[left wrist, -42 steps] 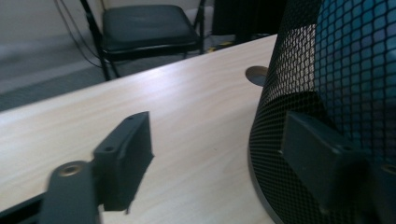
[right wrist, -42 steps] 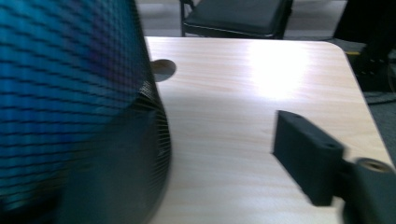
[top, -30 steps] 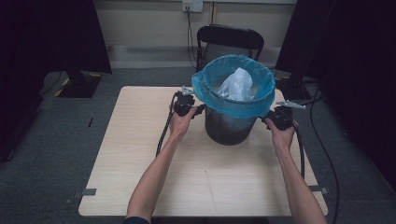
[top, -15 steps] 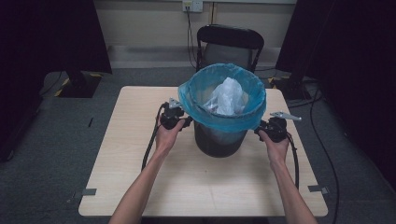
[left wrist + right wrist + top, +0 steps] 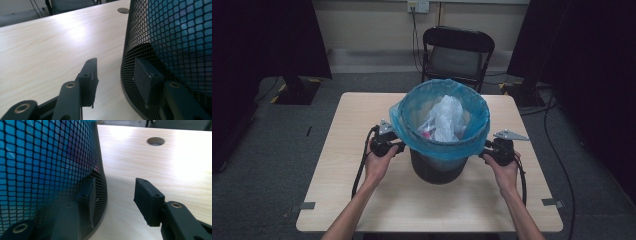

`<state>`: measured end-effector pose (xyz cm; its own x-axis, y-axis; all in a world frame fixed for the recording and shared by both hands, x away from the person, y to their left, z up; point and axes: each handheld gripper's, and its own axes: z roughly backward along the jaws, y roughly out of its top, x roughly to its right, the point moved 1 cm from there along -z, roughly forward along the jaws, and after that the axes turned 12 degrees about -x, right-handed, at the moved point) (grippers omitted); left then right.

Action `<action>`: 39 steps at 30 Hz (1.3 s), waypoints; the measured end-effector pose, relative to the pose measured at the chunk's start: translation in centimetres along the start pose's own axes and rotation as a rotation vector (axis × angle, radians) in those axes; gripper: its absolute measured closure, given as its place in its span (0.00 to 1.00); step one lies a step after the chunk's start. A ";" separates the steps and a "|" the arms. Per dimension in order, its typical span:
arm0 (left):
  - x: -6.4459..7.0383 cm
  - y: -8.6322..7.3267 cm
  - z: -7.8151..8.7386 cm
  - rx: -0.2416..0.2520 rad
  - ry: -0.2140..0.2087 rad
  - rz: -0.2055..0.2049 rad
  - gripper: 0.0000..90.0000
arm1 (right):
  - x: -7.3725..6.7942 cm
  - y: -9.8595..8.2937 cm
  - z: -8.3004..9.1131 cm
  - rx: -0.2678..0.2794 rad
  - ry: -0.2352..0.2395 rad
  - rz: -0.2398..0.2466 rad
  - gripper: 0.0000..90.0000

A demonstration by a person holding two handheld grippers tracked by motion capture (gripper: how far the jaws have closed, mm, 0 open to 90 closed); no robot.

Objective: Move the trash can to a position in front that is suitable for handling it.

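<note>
1. Right in the middle of the table (image 5: pixel 362 200) sits a black mesh bin (image 5: pixel 437 167), upright, w/ a blue bag (image 5: pixel 412 107) lining it and folded out over the rim
2. Inside the bin there's crumpled white plastic (image 5: pixel 444 117) plus a bit of something red next to it, can't tell what it is
3. Left gripper (image 5: pixel 398 147) is at the bin's left side, just under the bag's overhang, held in the person's left hand (image 5: pixel 379 162). Its own cam shows the jaws apart, one jaw on the table side and the other showing through the mesh (image 5: pixel 175 37) near the bin's base, so the wall is betw. them. Loose, not clamped on anything
4. Right gripper (image 5: pixel 485 152) is at the bin's right side, right hand (image 5: pixel 504 172) holding it, basically mirroring the left one. Same deal: jaws spread, one behind the mesh (image 5: pixel 50 157) down low, the other out over the table w/ a clear gap to the wall. Not pinching the bin
5. Bin base is flat on the table in both gripper views, blue showing through the mesh higher up
6. Beyond the bin on its right side there's a round hole (image 5: pixel 155 141) in the tabletop
7. Behind the bin, past the far table edge, a black folding chair (image 5: pixel 457 52) on the grey floor, cables running along the floor to the bin's right
</note>
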<state>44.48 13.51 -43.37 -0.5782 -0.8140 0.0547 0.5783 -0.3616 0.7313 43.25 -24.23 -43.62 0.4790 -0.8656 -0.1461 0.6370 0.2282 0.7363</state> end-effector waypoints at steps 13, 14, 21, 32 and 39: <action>0.6 -4.1 3.8 0.028 -0.036 0.028 0.59 | -2.8 -1.3 0.8 -0.022 0.080 0.039 0.57; 0.8 -4.4 4.1 0.026 -0.027 0.027 0.58 | -3.0 -1.4 0.8 -0.020 0.083 0.040 0.57; 1.0 -6.2 5.6 0.046 -0.041 0.017 0.57 | -4.4 -2.0 1.3 -0.026 0.102 0.078 0.57; 0.6 -7.6 6.6 0.041 -0.093 0.006 0.50 | -5.2 -3.2 1.4 -0.046 0.131 0.099 0.52; 0.0 -7.5 6.2 0.034 -0.095 0.070 0.35 | -4.7 -2.9 1.4 -0.042 0.118 0.084 0.36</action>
<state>36.54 19.01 -44.67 -0.5904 -0.7891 0.1695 0.6003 -0.2890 0.7458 38.33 -21.47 -44.14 0.5978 -0.7849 -0.1630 0.6150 0.3186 0.7213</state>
